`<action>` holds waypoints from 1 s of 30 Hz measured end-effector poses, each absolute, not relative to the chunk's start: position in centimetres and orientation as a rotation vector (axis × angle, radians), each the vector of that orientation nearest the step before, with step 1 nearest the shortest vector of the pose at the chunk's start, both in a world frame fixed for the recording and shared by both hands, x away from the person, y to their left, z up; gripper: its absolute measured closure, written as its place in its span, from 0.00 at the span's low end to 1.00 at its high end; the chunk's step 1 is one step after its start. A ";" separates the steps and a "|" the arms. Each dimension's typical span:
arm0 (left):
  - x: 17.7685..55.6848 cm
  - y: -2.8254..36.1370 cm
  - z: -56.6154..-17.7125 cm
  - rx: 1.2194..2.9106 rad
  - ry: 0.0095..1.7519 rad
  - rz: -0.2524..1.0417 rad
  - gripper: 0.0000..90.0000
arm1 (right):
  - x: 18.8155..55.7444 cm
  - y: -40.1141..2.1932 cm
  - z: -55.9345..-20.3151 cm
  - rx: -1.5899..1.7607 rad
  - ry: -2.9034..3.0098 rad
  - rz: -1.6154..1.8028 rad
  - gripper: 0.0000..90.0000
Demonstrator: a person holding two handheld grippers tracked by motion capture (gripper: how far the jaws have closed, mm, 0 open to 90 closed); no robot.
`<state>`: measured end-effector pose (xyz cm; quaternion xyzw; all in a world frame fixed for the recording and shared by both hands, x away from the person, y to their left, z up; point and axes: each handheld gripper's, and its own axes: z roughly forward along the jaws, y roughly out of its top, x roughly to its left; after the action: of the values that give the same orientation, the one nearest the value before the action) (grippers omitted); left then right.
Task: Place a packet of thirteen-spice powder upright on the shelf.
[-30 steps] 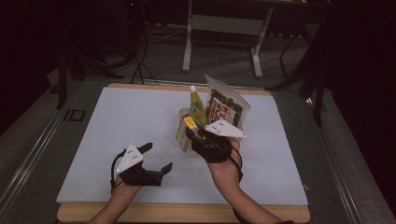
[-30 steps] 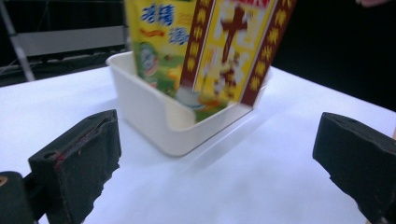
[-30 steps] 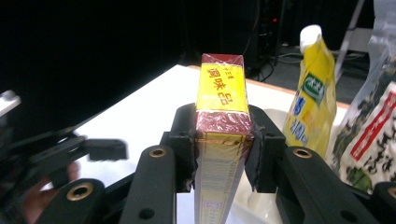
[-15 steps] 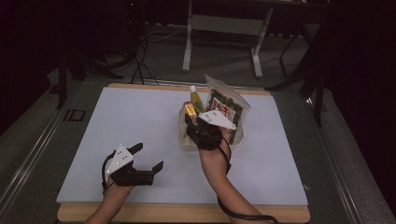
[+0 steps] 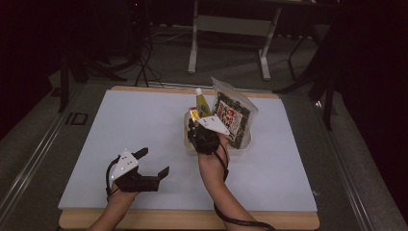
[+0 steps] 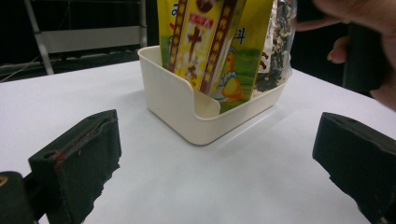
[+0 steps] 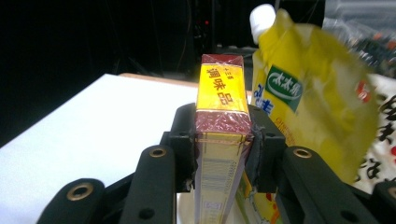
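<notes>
a person stands at a white table [image 5: 120,130], a two-jaw claw in each hand. the right gripper [image 7: 223,140] has its jaws clamped on a narrow yellow and dark red box [image 7: 220,107], held upright over a cream tub [image 6: 187,105]. in the right gripper view the box's lower end runs down out of sight between the jaws, so whether it touches the tub floor cannot be told. just beyond that claw, to its right, stands a yellow spouted pouch [image 7: 308,102], and past it a clear bag of dark seaweed [image 5: 234,115], cut off at the view's edge and blurred. the left gripper [image 5: 149,163] hovers low, near the table's front, jaws wide apart and holding nothing. the tub sits ahead of it, well apart. a hand [image 6: 369,28] shows partly, cropped at the corner.
</notes>
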<state>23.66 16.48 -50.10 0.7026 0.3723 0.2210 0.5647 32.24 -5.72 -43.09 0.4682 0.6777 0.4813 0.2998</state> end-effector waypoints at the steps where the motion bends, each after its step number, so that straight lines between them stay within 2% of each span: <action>1: 23.7 16.5 -50.1 1.653 0.875 0.526 0.02 | 32.4 -5.6 -43.2 1.249 1.798 1.274 0.75; 15: 23.8 16.1 -50.4 1.664 0.867 0.508 0.02 | 34.4 -4.0 -44.1 1.313 1.777 1.211 0.75; 30: 23.9 16.0 -50.5 1.667 0.864 0.495 0.02 | 35.8 -3.0 -46.9 1.358 1.805 1.114 0.75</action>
<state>23.88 16.00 -50.52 0.7087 0.3673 0.2104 0.5644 35.82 -3.02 -46.93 0.5131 0.6822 0.4212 0.3066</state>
